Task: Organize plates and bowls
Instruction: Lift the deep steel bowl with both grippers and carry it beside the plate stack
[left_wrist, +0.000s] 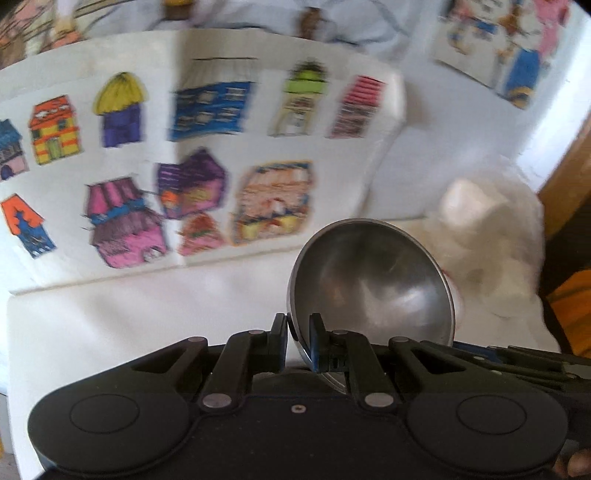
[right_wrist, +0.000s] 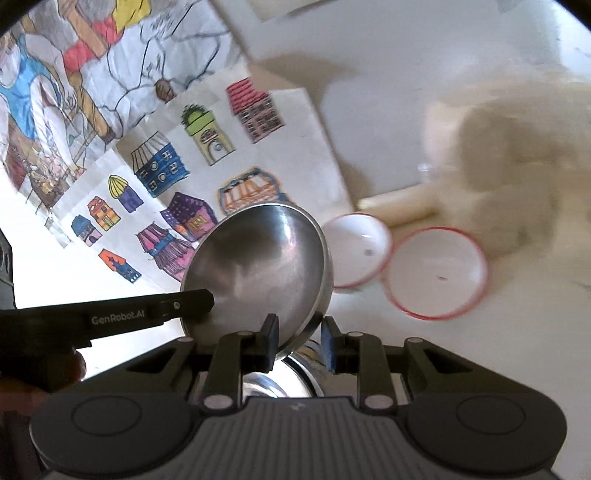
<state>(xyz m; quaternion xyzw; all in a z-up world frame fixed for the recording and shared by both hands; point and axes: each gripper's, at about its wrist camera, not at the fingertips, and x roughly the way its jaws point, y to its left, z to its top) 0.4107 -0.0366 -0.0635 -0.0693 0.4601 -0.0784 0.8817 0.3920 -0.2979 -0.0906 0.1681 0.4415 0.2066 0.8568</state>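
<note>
- Left wrist view: I see the steel bowl (left_wrist: 369, 284) tipped up on edge, its hollow facing the camera and its rim running steeply up from the fingers. The left gripper (left_wrist: 298, 341) pinches the lower rim, one pad inside and one outside. Smooth, dull-shiny metal, round; coloured house drawings (left_wrist: 199, 166) on paper lie behind.
- Right wrist view: the same bowl (right_wrist: 258, 266) tilts with its hollow toward the lens. The right gripper (right_wrist: 300, 345) has its jaws narrowly apart around the lower rim; I cannot tell if both pads press. Two white red-rimmed bowls (right_wrist: 436, 273) sit on the table (right_wrist: 406, 48) to the right.
</note>
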